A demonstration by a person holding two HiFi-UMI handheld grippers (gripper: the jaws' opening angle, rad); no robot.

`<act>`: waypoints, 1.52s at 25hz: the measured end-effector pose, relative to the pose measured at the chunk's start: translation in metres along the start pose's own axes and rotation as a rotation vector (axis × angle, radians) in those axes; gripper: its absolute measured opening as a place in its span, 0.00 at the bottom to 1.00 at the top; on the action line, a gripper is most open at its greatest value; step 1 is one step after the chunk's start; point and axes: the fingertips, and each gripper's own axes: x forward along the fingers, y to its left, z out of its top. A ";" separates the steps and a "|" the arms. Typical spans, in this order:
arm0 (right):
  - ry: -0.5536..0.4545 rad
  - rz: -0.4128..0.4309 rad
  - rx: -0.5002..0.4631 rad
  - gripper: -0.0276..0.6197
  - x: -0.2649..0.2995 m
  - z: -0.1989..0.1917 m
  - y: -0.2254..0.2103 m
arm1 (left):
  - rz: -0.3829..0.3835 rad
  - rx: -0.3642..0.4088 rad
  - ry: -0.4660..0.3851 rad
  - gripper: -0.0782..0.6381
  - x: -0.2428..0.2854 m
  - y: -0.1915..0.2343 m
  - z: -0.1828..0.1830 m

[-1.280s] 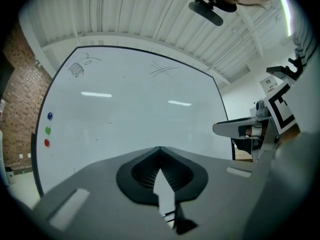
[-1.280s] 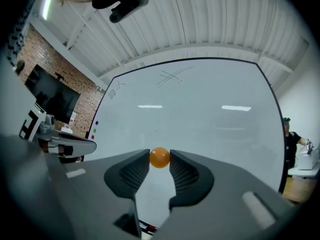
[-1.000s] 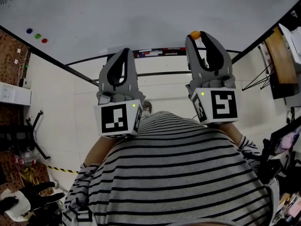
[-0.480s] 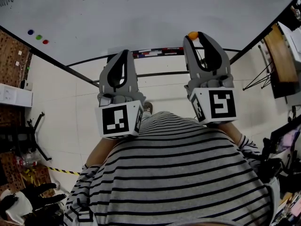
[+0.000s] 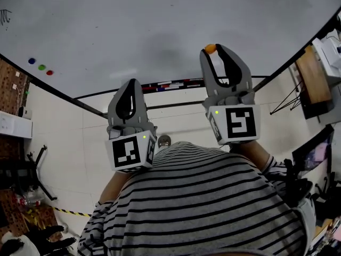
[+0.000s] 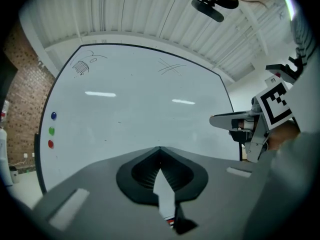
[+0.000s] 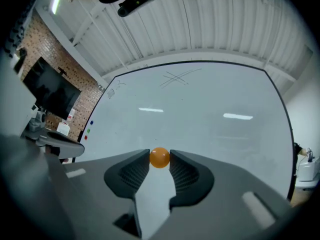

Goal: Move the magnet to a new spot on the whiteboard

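Observation:
An orange round magnet (image 7: 160, 157) is pinched between the tips of my right gripper (image 7: 160, 159), which is shut on it; it shows as an orange dot (image 5: 211, 48) at the gripper's tip in the head view. The big whiteboard (image 5: 160, 25) fills the space ahead, and the magnet is held just in front of it. My left gripper (image 5: 129, 84) is shut with nothing in it, lower and to the left. In the left gripper view its jaws meet at the tip (image 6: 160, 148).
Blue (image 5: 32, 61), green (image 5: 41, 67) and red (image 5: 49, 72) magnets sit in a row at the board's left edge. A marker tray (image 5: 170, 84) runs below the board. Brick wall (image 5: 8, 79) stands left, furniture (image 5: 314, 73) right.
Both grippers have risen and moved toward the whiteboard. The right one still carries the orange magnet, now over the board's surface instead of its lower frame.

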 end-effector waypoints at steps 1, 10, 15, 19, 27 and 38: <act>-0.003 -0.009 -0.003 0.24 0.011 0.001 -0.001 | 0.005 -0.001 0.002 0.13 0.006 0.008 0.000; -0.036 -0.109 -0.074 0.24 0.099 0.006 -0.008 | 0.019 0.003 0.001 0.13 0.055 0.075 0.006; -0.026 -0.164 -0.098 0.24 0.118 0.001 -0.012 | 0.007 -0.001 0.008 0.13 0.071 0.092 0.004; -0.050 -0.199 -0.098 0.24 0.121 -0.001 -0.012 | 0.008 -0.007 0.024 0.13 0.076 0.099 -0.001; -0.092 -0.124 -0.023 0.22 0.077 0.009 -0.004 | 0.008 0.011 0.023 0.13 0.055 0.072 -0.001; 0.048 0.030 0.056 0.04 -0.092 -0.026 -0.002 | 0.040 0.003 0.023 0.13 -0.054 -0.045 -0.008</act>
